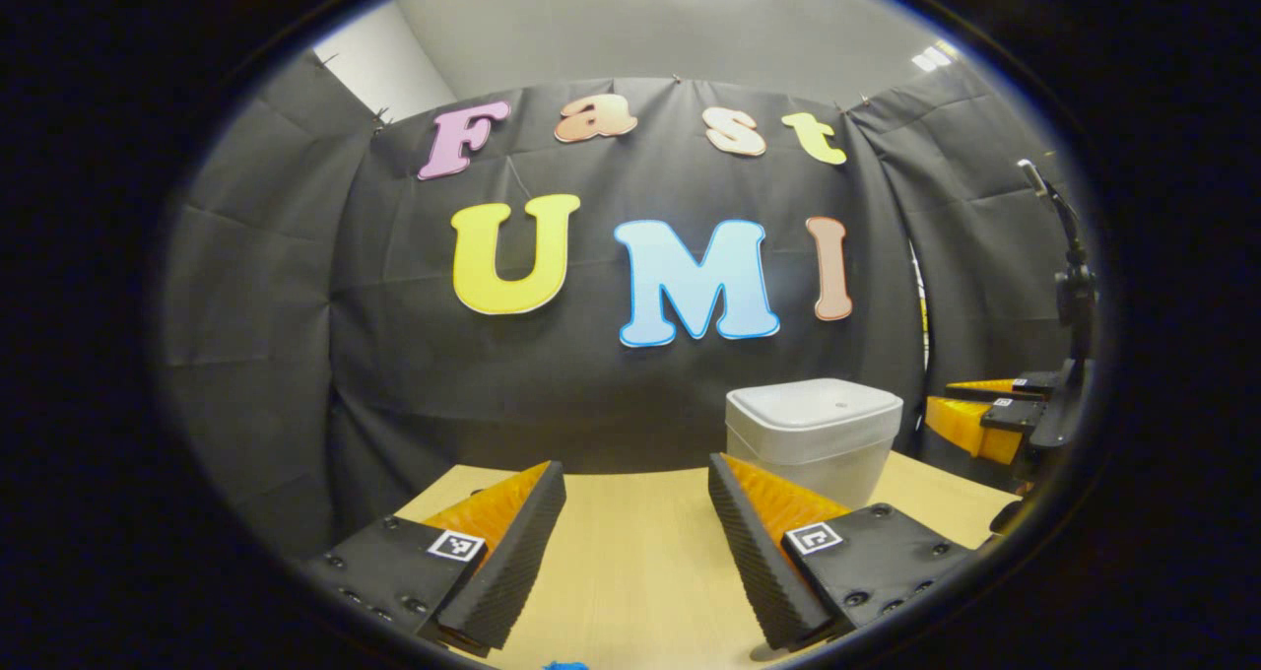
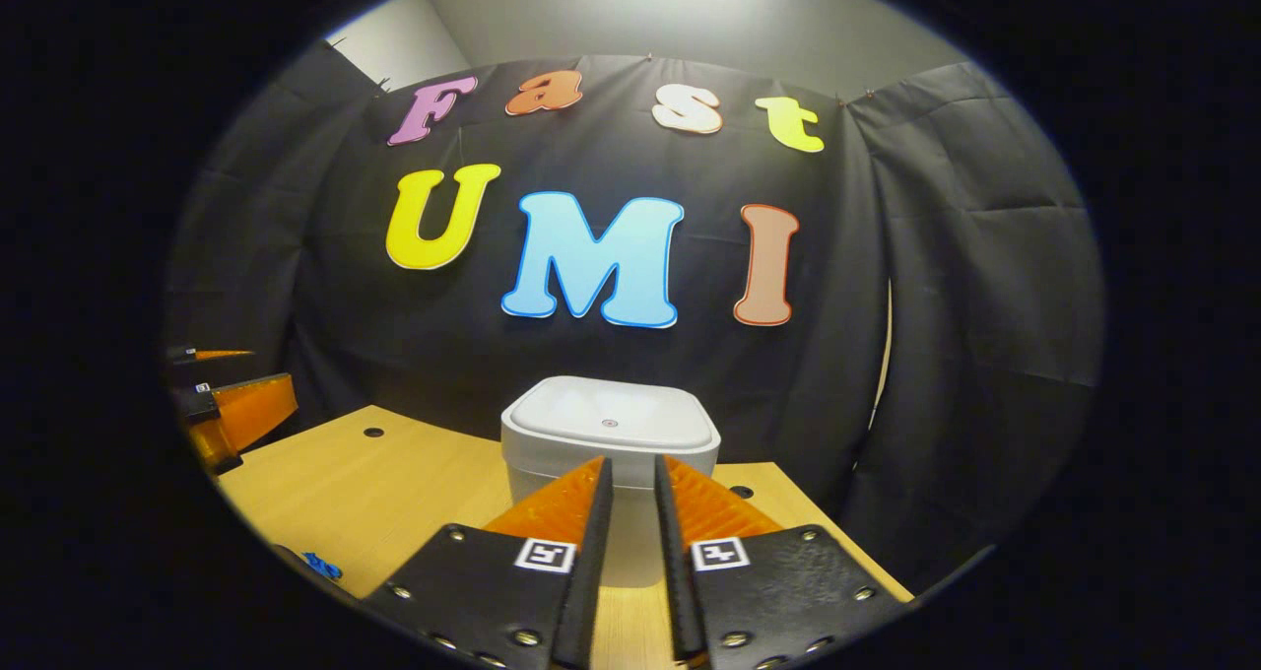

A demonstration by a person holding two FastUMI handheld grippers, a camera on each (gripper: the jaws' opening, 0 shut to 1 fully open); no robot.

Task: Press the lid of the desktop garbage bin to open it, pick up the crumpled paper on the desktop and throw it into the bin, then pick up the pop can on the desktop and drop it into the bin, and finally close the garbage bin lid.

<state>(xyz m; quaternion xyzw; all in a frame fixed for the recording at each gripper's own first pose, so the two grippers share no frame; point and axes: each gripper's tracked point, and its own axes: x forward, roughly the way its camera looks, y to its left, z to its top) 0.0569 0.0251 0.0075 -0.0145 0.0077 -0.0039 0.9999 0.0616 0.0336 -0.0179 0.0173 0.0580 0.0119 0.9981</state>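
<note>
Looking along my left gripper (image 1: 635,512), fingers spread wide over bare table (image 1: 630,571), I see the closed bin (image 1: 814,434) ahead to the right, while my right gripper (image 2: 632,512), nearly closed on nothing, points straight at its lid (image 2: 611,416), so it is nearer.

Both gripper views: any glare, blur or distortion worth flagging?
Left gripper view: sharp, fisheye bends the wall and table; ceiling light blown out. Right gripper view: same bowing, overhead light glares, bin lid evenly lit, crisp.
</note>
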